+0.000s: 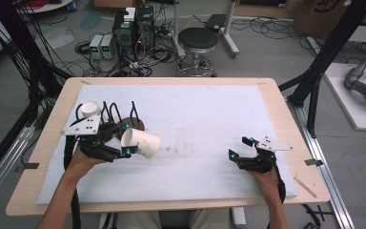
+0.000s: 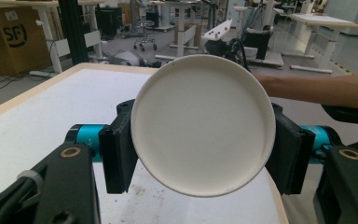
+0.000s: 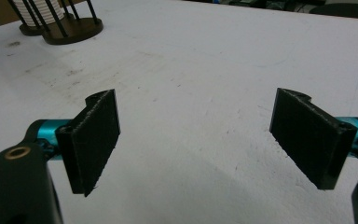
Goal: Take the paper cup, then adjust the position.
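Observation:
My left gripper (image 1: 127, 139) is shut on a white paper cup (image 1: 143, 143), held on its side a little above the white mat at the table's left. In the left gripper view, the cup's round end (image 2: 203, 126) faces the camera and both black pads (image 2: 119, 156) press on its sides. Just behind it stands a black wire cup holder (image 1: 132, 119) on a dark round base, with a stack of white cups (image 1: 90, 109) beside it. My right gripper (image 1: 240, 147) rests low over the mat at the right, open, with nothing between its pads (image 3: 95, 140).
A white mat (image 1: 195, 114) covers most of the wooden table (image 1: 271, 85). The cup holder (image 3: 72, 25) and the cup stack (image 3: 37, 11) stand at the far left in the right gripper view. A stool (image 1: 198, 40) and computer cases (image 1: 133, 28) stand on the floor beyond the table.

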Demonstrator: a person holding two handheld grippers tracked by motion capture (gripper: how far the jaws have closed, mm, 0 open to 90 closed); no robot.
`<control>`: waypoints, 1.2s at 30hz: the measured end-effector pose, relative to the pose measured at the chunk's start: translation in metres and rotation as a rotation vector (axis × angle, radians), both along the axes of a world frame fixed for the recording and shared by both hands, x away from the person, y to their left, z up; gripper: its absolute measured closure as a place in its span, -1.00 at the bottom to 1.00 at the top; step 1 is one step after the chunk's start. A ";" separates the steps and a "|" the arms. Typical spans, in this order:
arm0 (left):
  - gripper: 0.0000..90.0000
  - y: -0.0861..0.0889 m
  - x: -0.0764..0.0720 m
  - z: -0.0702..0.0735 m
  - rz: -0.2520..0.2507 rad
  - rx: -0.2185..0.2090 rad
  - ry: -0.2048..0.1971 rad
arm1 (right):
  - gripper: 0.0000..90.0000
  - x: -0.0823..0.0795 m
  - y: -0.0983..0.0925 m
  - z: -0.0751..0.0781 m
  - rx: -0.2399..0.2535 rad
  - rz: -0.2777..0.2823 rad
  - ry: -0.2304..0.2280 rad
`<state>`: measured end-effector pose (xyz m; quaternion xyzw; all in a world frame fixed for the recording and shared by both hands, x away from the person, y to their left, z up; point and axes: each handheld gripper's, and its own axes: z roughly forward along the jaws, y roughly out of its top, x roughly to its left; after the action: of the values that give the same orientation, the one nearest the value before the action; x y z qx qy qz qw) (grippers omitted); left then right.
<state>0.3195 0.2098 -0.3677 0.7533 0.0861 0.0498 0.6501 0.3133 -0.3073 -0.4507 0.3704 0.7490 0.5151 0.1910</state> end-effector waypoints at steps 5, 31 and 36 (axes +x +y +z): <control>-0.21 -0.001 -0.002 -0.006 -0.006 -0.012 0.007 | -0.64 0.000 0.000 0.000 -0.005 0.001 -0.005; -0.21 -0.001 0.004 -0.015 -0.020 -0.012 0.029 | -0.64 0.000 0.000 0.000 -0.006 -0.008 -0.008; -0.21 -0.001 0.004 -0.015 -0.019 -0.010 0.031 | -0.64 0.000 0.000 0.000 -0.010 0.003 -0.007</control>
<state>0.3232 0.2083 -0.3824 0.7515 0.0891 0.0314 0.6530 0.3129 -0.3070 -0.4506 0.3666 0.7513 0.5130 0.1949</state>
